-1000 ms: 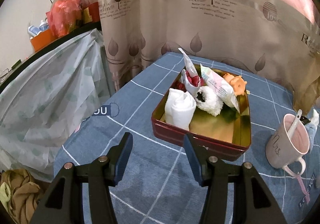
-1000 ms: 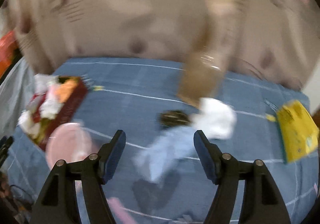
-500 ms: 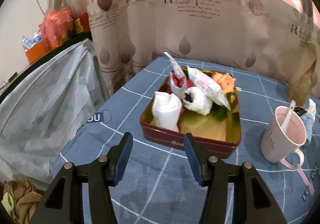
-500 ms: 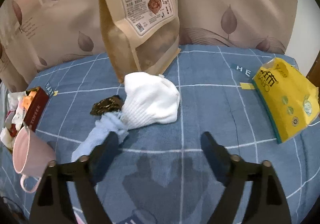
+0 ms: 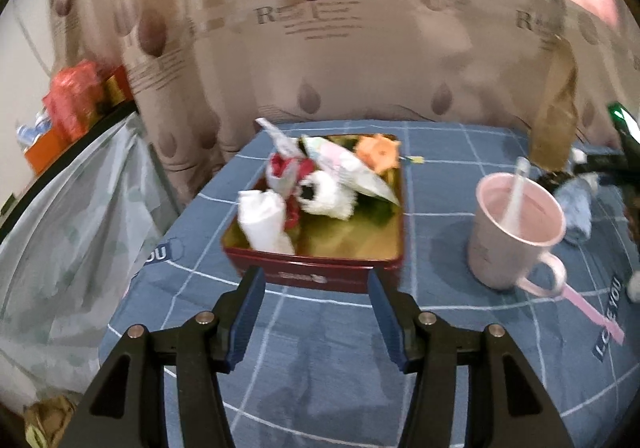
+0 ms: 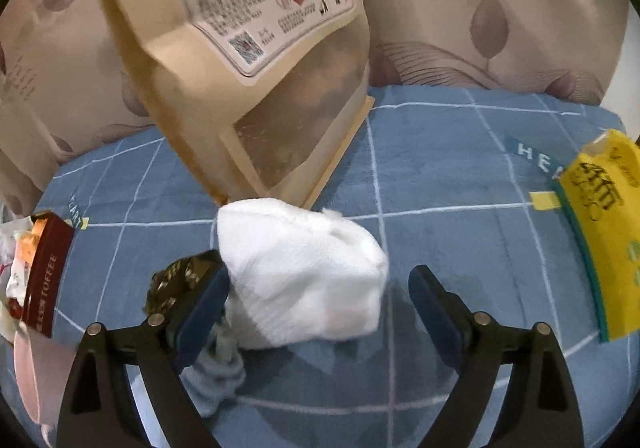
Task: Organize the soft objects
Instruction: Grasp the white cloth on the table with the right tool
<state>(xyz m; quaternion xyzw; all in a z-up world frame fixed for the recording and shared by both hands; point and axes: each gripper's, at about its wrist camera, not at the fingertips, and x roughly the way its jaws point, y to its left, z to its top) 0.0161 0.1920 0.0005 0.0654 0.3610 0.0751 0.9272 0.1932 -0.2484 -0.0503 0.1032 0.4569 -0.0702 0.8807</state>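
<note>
Pink mug (image 5: 516, 236) at 3 o'clock, spoon (image 5: 516, 190) inside. Kraft pouch (image 6: 256, 60) at 11 o'clock (label side visible), yellow pack (image 6: 600, 236) at 3. Leaf-print curtain (image 5: 320, 48) at 12.

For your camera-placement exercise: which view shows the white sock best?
The right wrist view. The white sock fills the middle of the frame, sharp, between the open fingers of the right claw. In the left wrist view it is only a small blurred patch at the far right edge, mostly hidden.
</note>
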